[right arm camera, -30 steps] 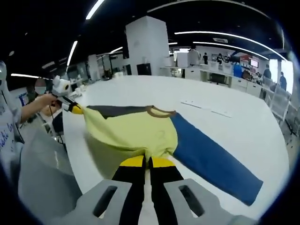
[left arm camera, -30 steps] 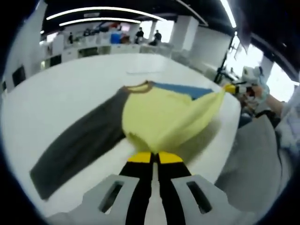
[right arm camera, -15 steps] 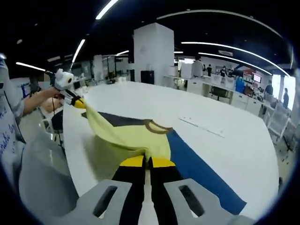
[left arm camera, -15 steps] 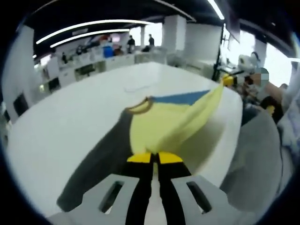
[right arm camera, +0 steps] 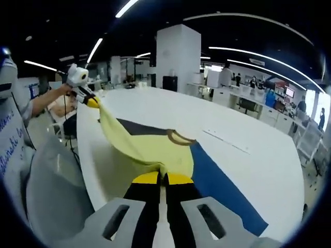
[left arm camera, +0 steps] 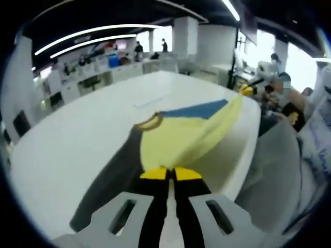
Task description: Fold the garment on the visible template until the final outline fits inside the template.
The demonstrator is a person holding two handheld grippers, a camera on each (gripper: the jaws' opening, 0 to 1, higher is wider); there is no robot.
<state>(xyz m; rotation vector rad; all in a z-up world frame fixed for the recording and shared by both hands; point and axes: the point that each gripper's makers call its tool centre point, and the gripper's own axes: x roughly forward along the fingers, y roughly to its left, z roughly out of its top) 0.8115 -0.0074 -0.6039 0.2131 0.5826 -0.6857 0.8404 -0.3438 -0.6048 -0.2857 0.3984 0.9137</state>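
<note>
Your left hand-held gripper (left arm camera: 170, 173) is closed on the yellow hem of the garment (left arm camera: 178, 139), and your right hand-held gripper (right arm camera: 164, 178) is closed on the hem at the other corner. Between them the yellow cloth hangs stretched above the white counter (left arm camera: 77, 134). The grey sleeve (left arm camera: 111, 181) and the blue sleeve (right arm camera: 222, 194) lie flat on the counter.

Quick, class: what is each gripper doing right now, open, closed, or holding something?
Left gripper: closed on the hem of the yellow shirt, lifted off the white table.
Right gripper: closed on the shirt's hem too.
</note>
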